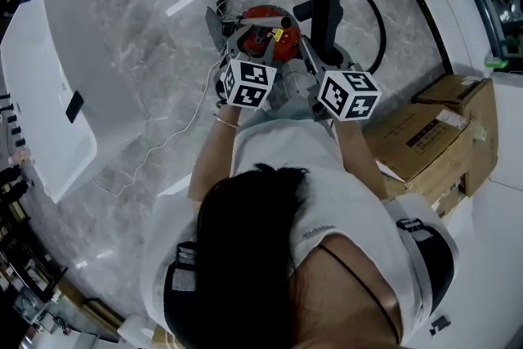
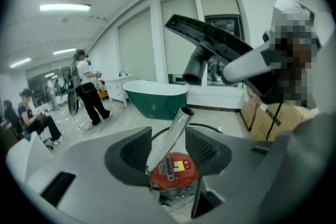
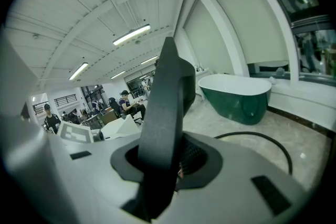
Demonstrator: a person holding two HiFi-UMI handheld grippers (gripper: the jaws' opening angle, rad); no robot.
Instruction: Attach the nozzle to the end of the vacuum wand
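The left gripper [image 2: 169, 150] has its fingers [image 2: 131, 153] spread wide around the wand [image 2: 176, 128] without pressing it. The wand rises tilted from the vacuum [image 2: 173, 173] on the floor with its open end free, so this hand looks placed to steady the tube. The right gripper [image 3: 167, 162] clamps its fingers [image 3: 205, 161] on the nozzle [image 3: 165, 113], holding it above and apart from the wand's end, probably to push it on. Both forearms reach forward side by side, grippers angled down.
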